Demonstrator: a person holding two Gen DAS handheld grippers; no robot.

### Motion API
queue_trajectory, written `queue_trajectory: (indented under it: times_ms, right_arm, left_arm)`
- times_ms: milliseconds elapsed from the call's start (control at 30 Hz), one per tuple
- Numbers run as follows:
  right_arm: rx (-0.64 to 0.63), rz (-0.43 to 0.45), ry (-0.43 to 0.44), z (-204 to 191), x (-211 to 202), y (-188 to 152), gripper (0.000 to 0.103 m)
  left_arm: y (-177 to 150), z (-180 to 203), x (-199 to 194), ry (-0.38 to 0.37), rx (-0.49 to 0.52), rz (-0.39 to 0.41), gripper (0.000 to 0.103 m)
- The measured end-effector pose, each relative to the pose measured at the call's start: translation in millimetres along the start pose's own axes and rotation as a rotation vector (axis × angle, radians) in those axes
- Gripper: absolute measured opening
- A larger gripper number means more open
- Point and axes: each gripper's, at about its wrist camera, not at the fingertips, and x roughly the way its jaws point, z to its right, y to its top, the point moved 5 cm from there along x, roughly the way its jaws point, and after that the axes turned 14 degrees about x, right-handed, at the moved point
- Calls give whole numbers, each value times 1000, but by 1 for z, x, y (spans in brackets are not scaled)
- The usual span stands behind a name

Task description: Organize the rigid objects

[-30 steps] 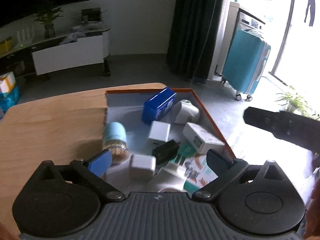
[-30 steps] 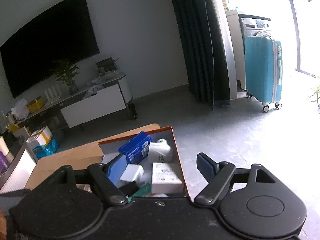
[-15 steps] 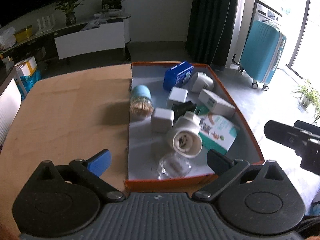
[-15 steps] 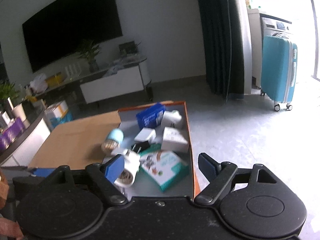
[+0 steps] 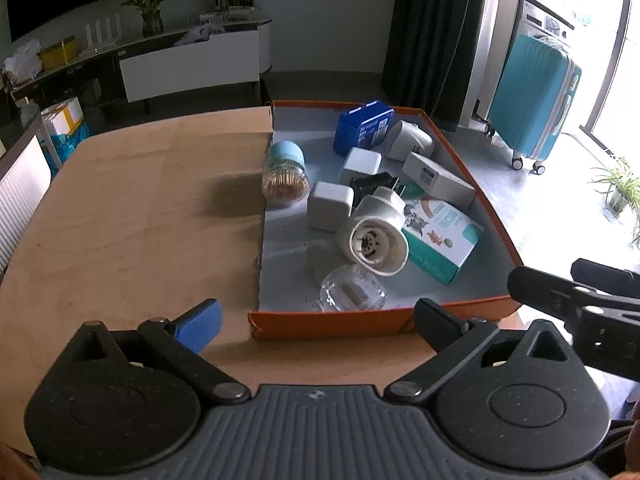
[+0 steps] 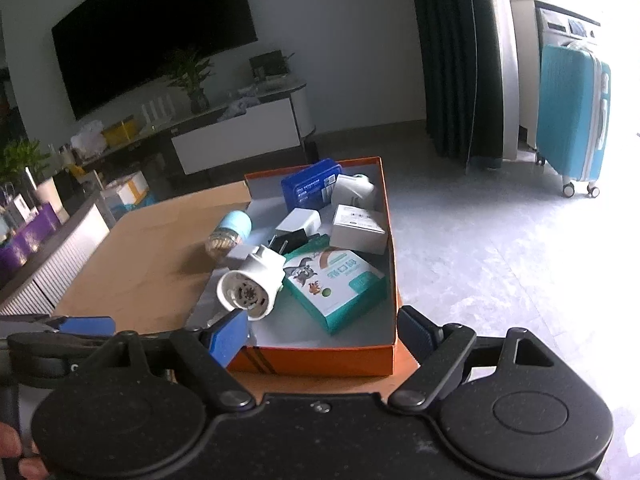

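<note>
1. Both grippers stand wide open and empty: the left gripper (image 5: 316,318) hangs before the near wall of the orange box (image 5: 332,323), and the right gripper (image 6: 320,330) hangs at the box's near right corner, its jaws astride that corner.
2. Over the last second both cameras have drawn back and risen; a second ago the left fingers were down among the contents, and now the whole box shows. I judge this a withdrawal with nothing carried off.
3. All the small items lie jumbled inside the box, while the wooden table (image 5: 120,208) at 9 o'clock of it is bare. That fits either a sorted load or one awaiting sorting.
4. At the box's centre lies a white lamp-socket adapter (image 5: 374,236), round, hard plastic, open mouth toward the camera.
5. At 3 o'clock of it lies a teal carton (image 5: 440,236), flat printed card.
6. At 6 o'clock sits a clear plastic case (image 5: 352,294), glossy and rounded.
7. At 10 o'clock a toothpick jar (image 5: 285,172) with a pale blue cap leans on the left wall.
8. At 12 o'clock a blue box (image 5: 362,126) stands upright.
</note>
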Motion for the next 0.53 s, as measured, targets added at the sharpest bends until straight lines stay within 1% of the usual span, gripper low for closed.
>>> queue_trajectory:
  times_ms: [200, 400, 500, 533]
  right_arm:
    - [-6, -14, 24, -3, 1, -3, 96]
    - [8, -23, 22, 0, 4, -2, 96]
    - [10, -23, 20, 0, 5, -2, 96]
    - [10, -23, 20, 0, 5, -2, 96]
  left_arm:
    - [-3, -3, 1, 9, -10, 0, 103]
    - [-4, -6, -1, 14, -23, 34, 103]
    - [-6, -7, 2, 8, -28, 17, 103]
    - [-6, -6, 4, -4, -24, 10, 103]
